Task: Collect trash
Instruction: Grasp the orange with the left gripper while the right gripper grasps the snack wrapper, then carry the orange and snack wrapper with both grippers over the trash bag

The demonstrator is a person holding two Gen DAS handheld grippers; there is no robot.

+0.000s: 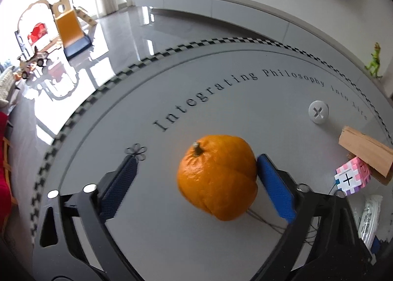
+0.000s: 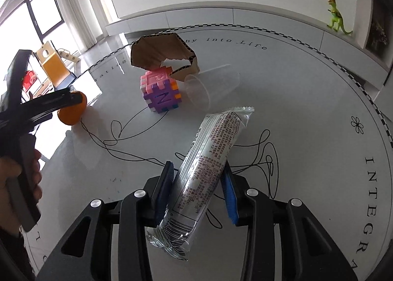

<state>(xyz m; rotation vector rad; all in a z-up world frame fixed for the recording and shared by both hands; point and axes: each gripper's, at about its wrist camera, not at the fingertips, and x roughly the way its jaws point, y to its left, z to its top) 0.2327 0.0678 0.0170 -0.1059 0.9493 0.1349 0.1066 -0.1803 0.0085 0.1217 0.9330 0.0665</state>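
Note:
An orange (image 1: pixel 216 178) with a short stem sits on the round white table (image 1: pixel 233 99). My left gripper (image 1: pixel 197 158) is open around it: the right pad (image 1: pixel 275 190) touches its side and the left pad stands apart. In the right wrist view the same orange (image 2: pixel 72 115) lies at the far left under a finger (image 2: pixel 61 99) of that gripper. My right gripper (image 2: pixel 198 165) is shut on a long silver snack wrapper (image 2: pixel 208 158), which slants up to the right between the pads.
A torn cardboard piece (image 2: pixel 159 52), a pink and purple foam cube (image 2: pixel 161 92) and a clear plastic cup (image 2: pixel 211 87) on its side lie mid-table. Black thread (image 2: pixel 127 133) loops across the top. A white disc (image 1: pixel 318 112) and a green toy dinosaur (image 2: pixel 336 16) lie farther off.

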